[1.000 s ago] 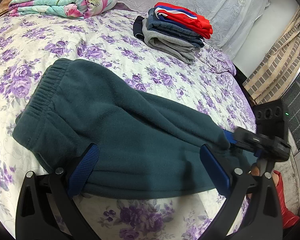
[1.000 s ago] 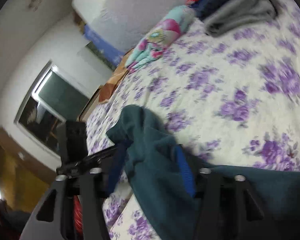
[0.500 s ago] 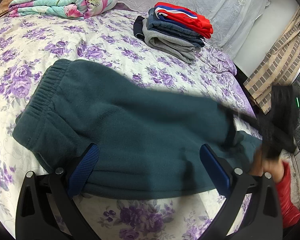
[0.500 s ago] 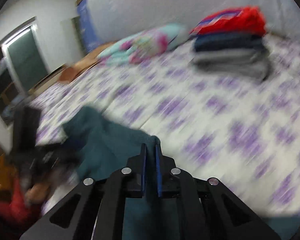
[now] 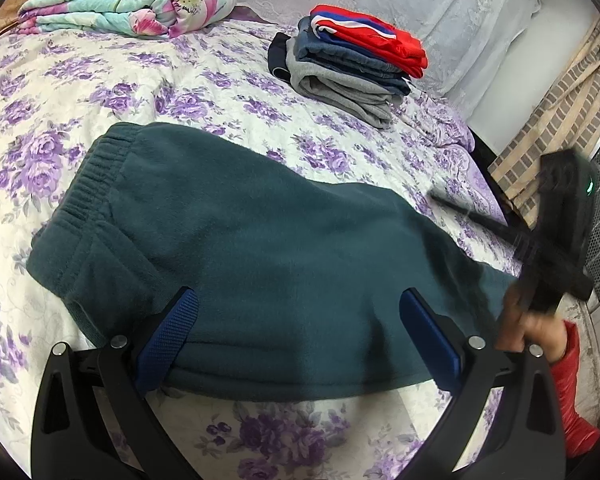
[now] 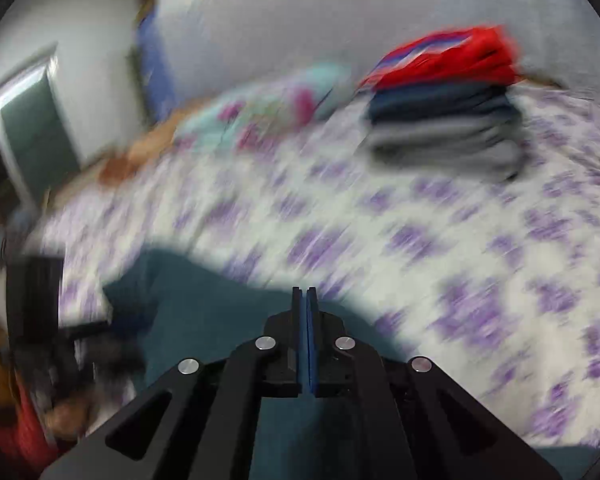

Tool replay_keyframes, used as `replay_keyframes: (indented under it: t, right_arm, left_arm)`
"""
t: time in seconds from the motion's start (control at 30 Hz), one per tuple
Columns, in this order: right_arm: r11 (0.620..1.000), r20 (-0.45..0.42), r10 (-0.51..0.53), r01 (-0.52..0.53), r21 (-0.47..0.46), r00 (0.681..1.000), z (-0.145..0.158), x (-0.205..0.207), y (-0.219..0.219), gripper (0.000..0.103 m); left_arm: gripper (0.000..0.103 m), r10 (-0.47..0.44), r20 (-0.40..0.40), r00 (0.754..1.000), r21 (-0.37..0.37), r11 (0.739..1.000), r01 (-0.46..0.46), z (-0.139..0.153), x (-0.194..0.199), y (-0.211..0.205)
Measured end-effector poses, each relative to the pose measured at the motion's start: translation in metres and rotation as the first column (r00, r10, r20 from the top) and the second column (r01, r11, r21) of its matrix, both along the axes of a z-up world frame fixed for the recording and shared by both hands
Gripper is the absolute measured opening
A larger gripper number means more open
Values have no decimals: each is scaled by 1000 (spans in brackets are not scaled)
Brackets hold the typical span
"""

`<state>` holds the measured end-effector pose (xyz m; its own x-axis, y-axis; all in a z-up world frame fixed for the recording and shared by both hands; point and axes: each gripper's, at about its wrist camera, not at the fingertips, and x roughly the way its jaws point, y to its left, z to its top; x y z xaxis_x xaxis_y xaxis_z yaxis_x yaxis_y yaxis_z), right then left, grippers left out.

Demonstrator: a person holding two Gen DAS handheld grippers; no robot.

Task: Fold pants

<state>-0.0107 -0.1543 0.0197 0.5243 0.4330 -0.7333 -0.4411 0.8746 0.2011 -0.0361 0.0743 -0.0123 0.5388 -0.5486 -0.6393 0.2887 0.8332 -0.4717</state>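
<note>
2 grippers over a purple-flowered bedspread (image 5: 100,80). Dark green fleece pants (image 5: 260,248) flat across the near part of the bed, elastic waistband at left, already doubled lengthwise. Left gripper (image 5: 296,332) spread wide above the pants' near edge, pads clear of the cloth. Right gripper (image 6: 305,304) with blue pads nearly together after a slight reopening, nothing visible between them, blurred. Stack of folded clothes (image 5: 352,68) and rolled floral quilt (image 5: 128,4) farther back.

We see dark teal pants (image 5: 260,248) on a white bedspread (image 5: 100,80) with purple flowers, and blue pads (image 5: 168,340) on the black hand-held gripper.
</note>
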Motion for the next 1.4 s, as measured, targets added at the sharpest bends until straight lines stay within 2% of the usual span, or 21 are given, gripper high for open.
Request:
replay_keyframes:
  t: [0.03, 0.1, 0.17, 0.23, 0.27, 0.3, 0.4, 0.57, 0.6, 0.7, 0.73, 0.8, 0.83, 0.87, 0.9, 1.0, 1.23, 1.27, 1.33, 1.37, 1.4]
  right_arm:
    - [999, -49, 1, -3, -47, 999, -19, 8, 8, 19]
    - [1000, -61, -20, 20, 6, 998, -22, 18, 3, 17]
    - [986, 46, -165, 165, 18, 985, 0, 11, -14, 25]
    - [983, 154, -178, 170, 65, 972, 21, -15, -24, 52]
    - [986, 166, -164, 157, 58, 972, 24, -27, -26, 73]
    - [989, 144, -149, 147, 21, 978, 19, -30, -25, 85]
    - [995, -16, -85, 84, -55, 996, -21, -26, -31, 87]
    - [963, 148, -233, 207, 171, 961, 25, -92, -100, 87]
    - [941, 168, -296, 257, 223, 940, 31, -110, -126, 91]
    - [803, 143, -557, 486, 345, 818, 32, -167, -216, 94]
    - [701, 81, -674, 602, 381, 734, 26, -192, -259, 94]
    - [561, -21, -777, 707, 431, 629, 14, -221, -309, 94]
    - [456, -102, -820, 752, 477, 562, 4, -240, -341, 94]
    - [369, -174, -840, 775, 514, 515, -6, -254, -364, 94]
    - [294, -240, -835, 771, 565, 494, -17, -266, -384, 94]
    - [229, -323, -792, 742, 630, 518, -26, -266, -410, 94]
    - [274, -303, -825, 806, 525, 477, -28, -225, -423, 94]
    - [278, -289, -833, 809, 518, 472, -28, -224, -424, 93]
    - [281, -234, -871, 829, 483, 432, -29, -223, -422, 72]
    - [278, -226, -880, 838, 469, 418, -29, -227, -421, 32]
    - [277, -224, -882, 841, 465, 414, -31, -226, -421, 7]
  left_arm:
    - [98, 0, 0, 1000, 1, 1000, 0, 0, 0, 0]
    - [98, 0, 3, 1000, 8, 1000, 0, 0, 0, -1]
    - [98, 1, 2, 1000, 11, 1000, -1, 0, 1, -1]
    - [98, 0, 2, 1000, 11, 1000, 0, 0, 1, -1]
    - [98, 1, 2, 1000, 10, 1000, -1, 0, 1, 0]
    - [98, 1, 2, 1000, 8, 1000, -1, 0, 2, 0]
    - [98, 1, 1, 1000, 8, 1000, -1, -1, 1, 0]
    - [98, 0, 2, 1000, 5, 1000, 0, -1, 2, 0]
    - [98, 0, 2, 1000, 4, 1000, 0, -1, 2, 0]
    - [98, -1, 2, 1000, -4, 1000, 1, -1, 2, 2]
    - [98, -1, 1, 1000, -10, 1000, 1, -1, 2, 3]
    - [98, 0, 0, 1000, -19, 1000, 0, -2, 2, 4]
    - [98, 0, -1, 1000, -22, 1000, 0, -2, 1, 5]
    - [98, -1, -1, 1000, -25, 1000, 1, -2, 1, 5]
    - [98, 0, -1, 1000, -26, 1000, 0, -2, 1, 6]
    - [98, 0, -1, 1000, -24, 1000, 0, -2, 0, 5]
    - [98, -1, -1, 1000, -23, 1000, 1, -2, 0, 6]
    - [98, -1, 0, 1000, -23, 1000, 1, -2, 0, 6]
    - [98, 0, -1, 1000, -23, 1000, 0, -2, 0, 6]
    - [98, 0, -1, 1000, -24, 1000, 0, -2, 0, 5]
    - [98, -1, -1, 1000, -25, 1000, 1, -2, 0, 5]
